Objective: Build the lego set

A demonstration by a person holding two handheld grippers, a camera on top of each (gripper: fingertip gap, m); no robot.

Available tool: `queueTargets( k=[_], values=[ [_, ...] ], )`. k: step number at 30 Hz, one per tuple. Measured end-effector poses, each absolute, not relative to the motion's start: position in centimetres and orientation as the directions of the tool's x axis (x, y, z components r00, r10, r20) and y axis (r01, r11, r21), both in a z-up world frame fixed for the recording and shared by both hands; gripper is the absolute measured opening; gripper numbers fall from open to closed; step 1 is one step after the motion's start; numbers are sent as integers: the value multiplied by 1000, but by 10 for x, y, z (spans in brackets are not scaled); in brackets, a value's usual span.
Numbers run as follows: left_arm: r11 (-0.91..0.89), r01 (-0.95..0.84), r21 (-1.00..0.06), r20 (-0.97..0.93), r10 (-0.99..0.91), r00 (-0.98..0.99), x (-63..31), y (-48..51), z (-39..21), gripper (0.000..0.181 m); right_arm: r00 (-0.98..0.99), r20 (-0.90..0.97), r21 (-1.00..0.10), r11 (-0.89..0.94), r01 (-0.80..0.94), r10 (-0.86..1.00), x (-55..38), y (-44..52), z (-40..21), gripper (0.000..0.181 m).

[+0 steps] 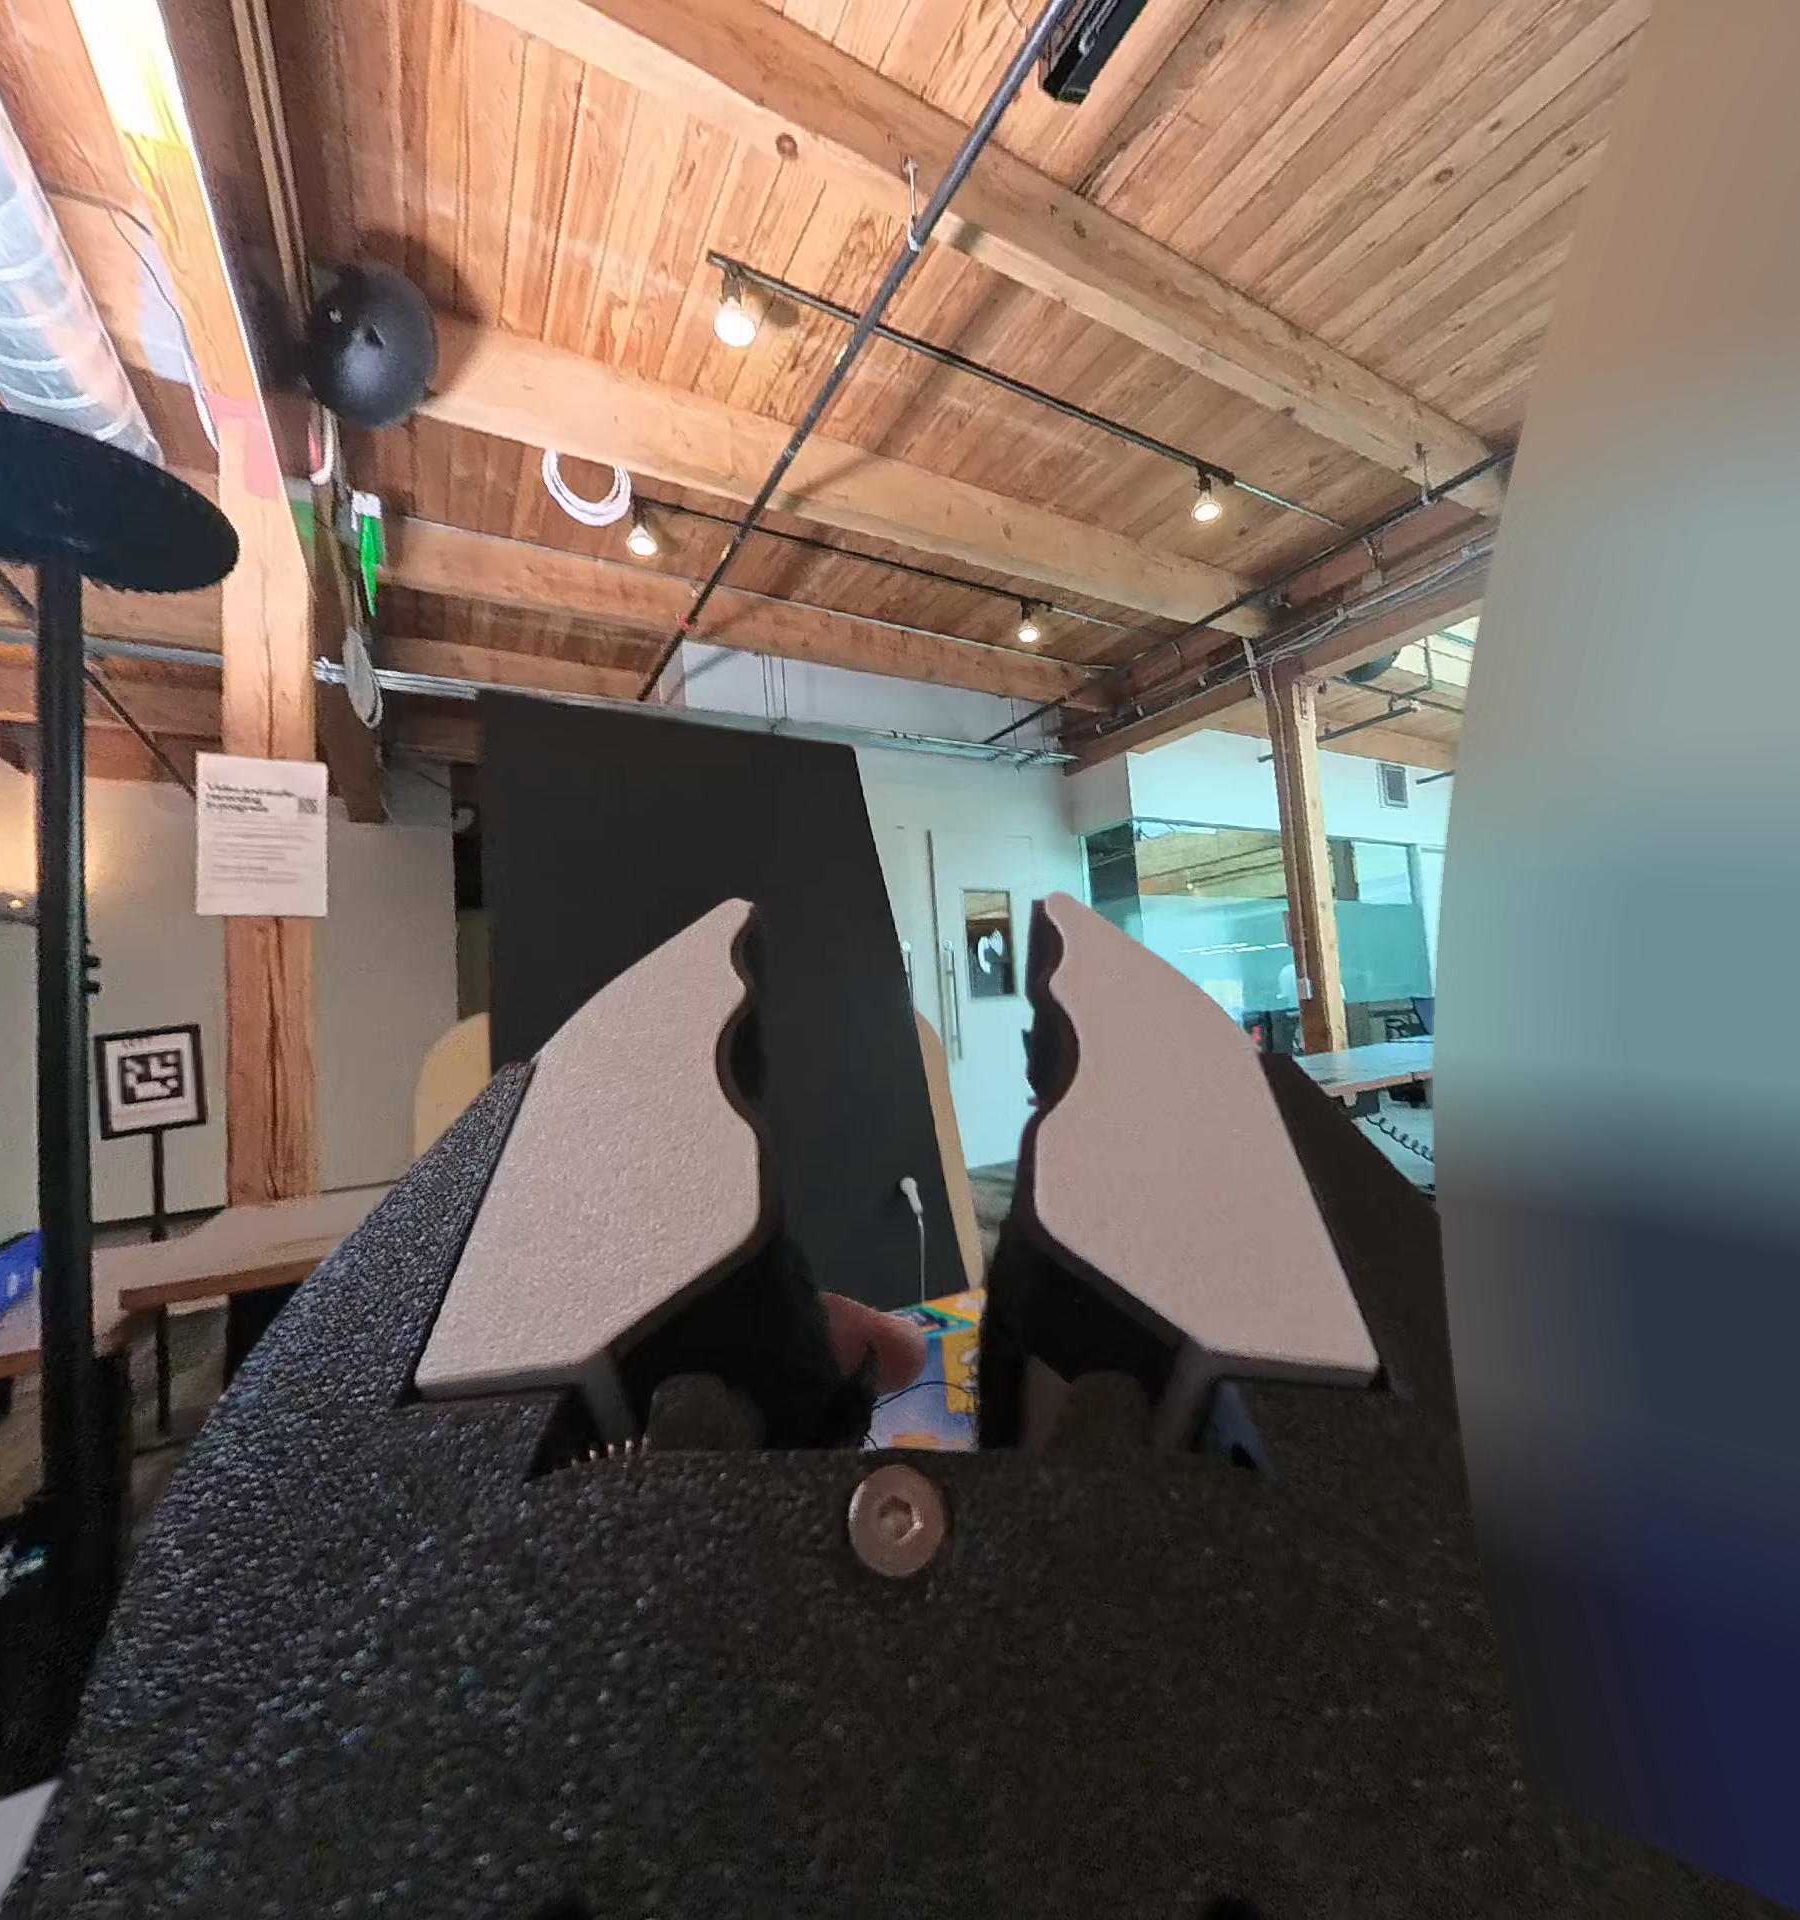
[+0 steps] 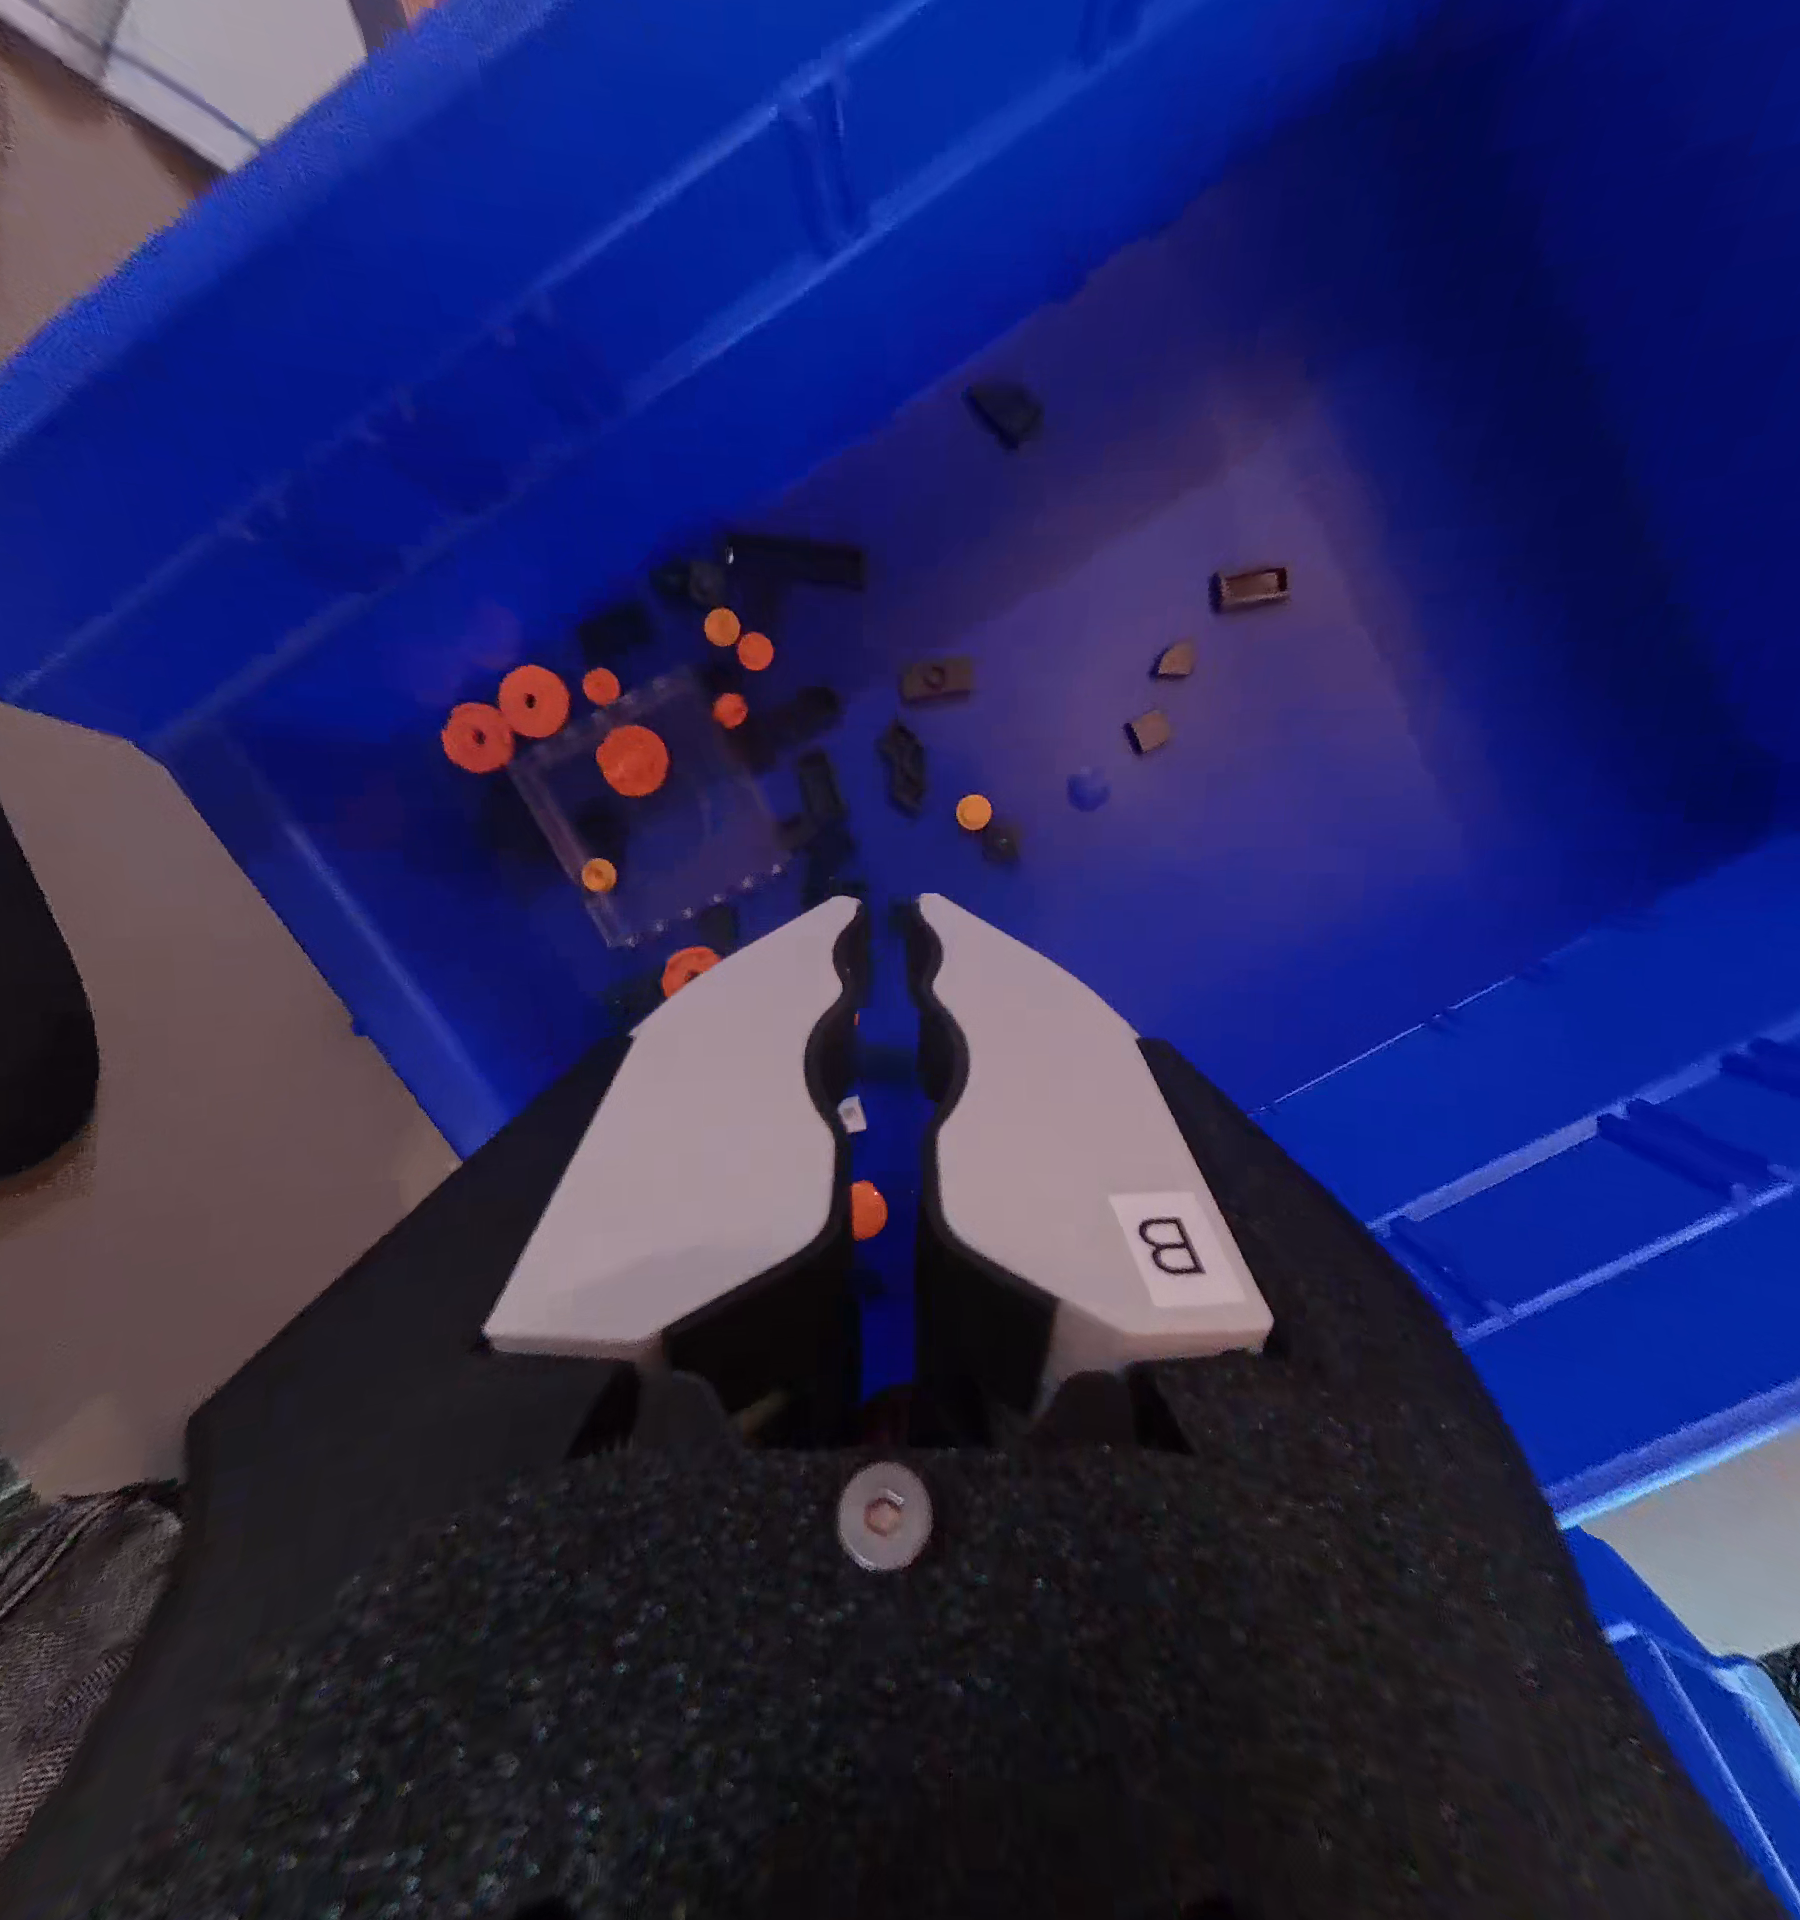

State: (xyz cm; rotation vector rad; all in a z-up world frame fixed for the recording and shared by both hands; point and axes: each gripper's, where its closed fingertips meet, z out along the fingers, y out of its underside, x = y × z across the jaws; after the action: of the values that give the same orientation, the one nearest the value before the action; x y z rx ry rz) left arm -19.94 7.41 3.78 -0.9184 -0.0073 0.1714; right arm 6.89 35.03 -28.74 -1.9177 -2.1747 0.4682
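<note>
Left wrist view: left gripper (image 1: pixel 891 925) points up at wood ceiling (image 1: pixel 875 260), far from any brick. Jaws wide apart, nothing between them. Bit of colourful box (image 1: pixel 943 1340) peeks low between jaws.

Right wrist view: right gripper (image 2: pixel 888 909) reaches down into blue bin (image 2: pixel 460 312), so right one nearer to bricks. Jaws almost together, thin gap, no brick held. Lego pieces (image 2: pixel 771 717) lie on bin floor just ahead of tips, mostly ahead-left: small orange round ones (image 2: pixel 631 761), small black ones, clear flat square piece (image 2: pixel 657 821).
</note>
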Motion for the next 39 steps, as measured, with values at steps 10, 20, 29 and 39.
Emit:
queueTargets(
  k=[10,20,29,39],
  values=[
    [498,-125,-858,-82,109,991,-195,122,4,48,-150,-63,-330,121,936,987,77,353,-296,10],
    [441,-165,-882,-114,138,984,-203,140,-14,48,-6,-73,-162,-6,987,997,110,353,-299,16],
    [428,-164,-889,-115,138,984,-206,143,-18,48,-150,-130,-134,133,982,980,101,329,-308,15],
    [429,-168,-888,-122,132,984,-203,144,-16,48,-307,-39,-224,291,930,951,72,328,-316,22]
  ],
)
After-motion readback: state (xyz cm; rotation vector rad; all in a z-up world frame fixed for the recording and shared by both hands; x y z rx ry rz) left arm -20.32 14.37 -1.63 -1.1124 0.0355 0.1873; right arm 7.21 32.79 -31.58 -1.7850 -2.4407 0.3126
